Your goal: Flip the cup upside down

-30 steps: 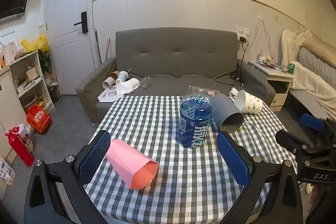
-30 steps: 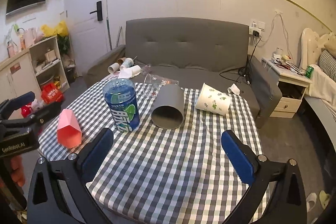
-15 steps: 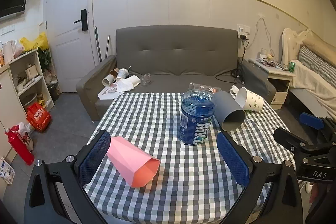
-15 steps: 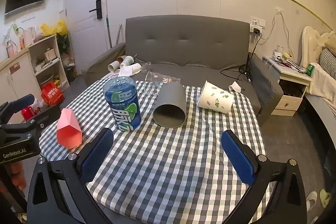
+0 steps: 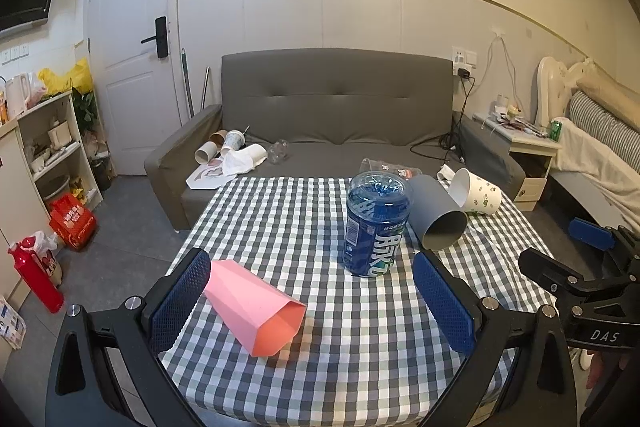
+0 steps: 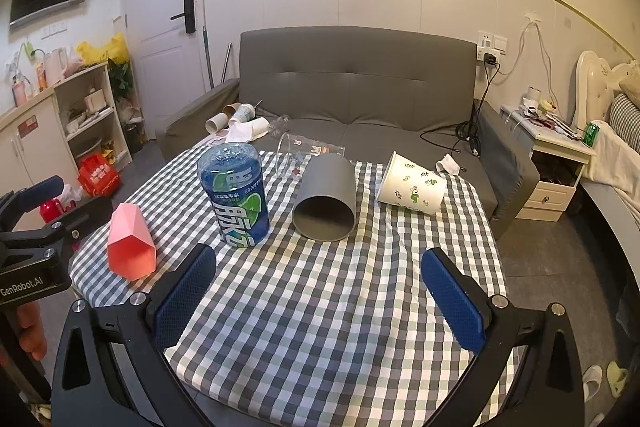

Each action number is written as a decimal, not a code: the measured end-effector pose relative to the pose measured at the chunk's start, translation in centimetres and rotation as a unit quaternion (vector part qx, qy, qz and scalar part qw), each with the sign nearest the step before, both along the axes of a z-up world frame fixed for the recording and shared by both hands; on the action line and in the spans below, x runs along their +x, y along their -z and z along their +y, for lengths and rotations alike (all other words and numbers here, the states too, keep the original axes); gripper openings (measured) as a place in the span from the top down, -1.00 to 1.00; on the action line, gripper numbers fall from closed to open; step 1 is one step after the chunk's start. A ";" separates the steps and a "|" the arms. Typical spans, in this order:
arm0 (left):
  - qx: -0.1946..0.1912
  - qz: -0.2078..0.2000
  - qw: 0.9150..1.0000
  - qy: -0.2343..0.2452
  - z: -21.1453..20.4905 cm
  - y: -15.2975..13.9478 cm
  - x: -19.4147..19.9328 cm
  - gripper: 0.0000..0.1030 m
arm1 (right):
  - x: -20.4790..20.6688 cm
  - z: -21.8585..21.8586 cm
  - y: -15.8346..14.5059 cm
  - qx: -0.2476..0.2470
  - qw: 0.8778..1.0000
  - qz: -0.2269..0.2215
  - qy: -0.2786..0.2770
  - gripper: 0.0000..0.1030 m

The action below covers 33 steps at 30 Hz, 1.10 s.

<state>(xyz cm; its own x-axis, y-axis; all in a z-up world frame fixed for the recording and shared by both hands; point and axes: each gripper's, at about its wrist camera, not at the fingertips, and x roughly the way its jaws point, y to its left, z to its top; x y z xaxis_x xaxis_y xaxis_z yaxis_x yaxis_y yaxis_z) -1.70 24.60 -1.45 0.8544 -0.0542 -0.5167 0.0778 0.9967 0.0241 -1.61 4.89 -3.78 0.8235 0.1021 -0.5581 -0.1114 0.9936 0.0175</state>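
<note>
The pink cup (image 5: 256,307) is seen lying on its side on the bench (image 5: 360,367), mouth turned toward the cameras, just ahead of the left gripper (image 5: 312,303). The right gripper (image 6: 320,291) is farther away. Both grippers are held wide open and empty.

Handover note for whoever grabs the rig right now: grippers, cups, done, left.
Left gripper: open, empty, the pink cup lying just ahead of it.
Right gripper: open, empty, short of the grey cup.
On the checked table: blue cup already upside down; pink, grey, white floral cup and clear cup all on their sides.
Done: blue only, by the look of it. Left: nothing gripped yet; pink looks the likely next pick.
</note>
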 end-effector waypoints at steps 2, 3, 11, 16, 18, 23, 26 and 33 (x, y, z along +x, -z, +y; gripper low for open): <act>-0.001 -0.001 1.000 -0.001 0.0 0.0 0.0 -1.00 | 0.0 0.0 0.0 0.000 1.000 0.000 0.000 -1.00; -0.002 -0.001 1.000 -0.002 0.0 0.0 0.0 -1.00 | 0.0 0.0 0.1 -0.001 1.000 0.000 0.000 -1.00; -0.009 0.000 1.000 -0.008 0.3 -0.2 0.1 -1.00 | 0.0 0.1 0.4 -0.002 1.000 0.002 -0.001 -1.00; -0.010 0.001 1.000 -0.008 0.3 -0.2 0.1 -1.00 | -0.1 0.0 0.6 -0.004 1.000 0.002 -0.002 -1.00; -0.010 0.001 1.000 -0.008 0.4 -0.2 0.1 -1.00 | -0.1 0.0 0.7 -0.004 1.000 0.002 -0.002 -1.00; -0.011 0.001 1.000 -0.008 0.4 -0.2 0.1 -1.00 | -0.1 0.0 0.7 -0.006 1.000 0.003 -0.003 -1.00; -0.011 0.002 1.000 -0.006 0.3 -0.1 0.1 -1.00 | -0.1 0.0 0.7 -0.005 1.000 0.004 -0.004 -1.00; -0.011 0.002 1.000 -0.006 0.1 -0.1 0.0 -1.00 | -0.1 0.1 0.6 -0.006 1.000 0.004 -0.003 -1.00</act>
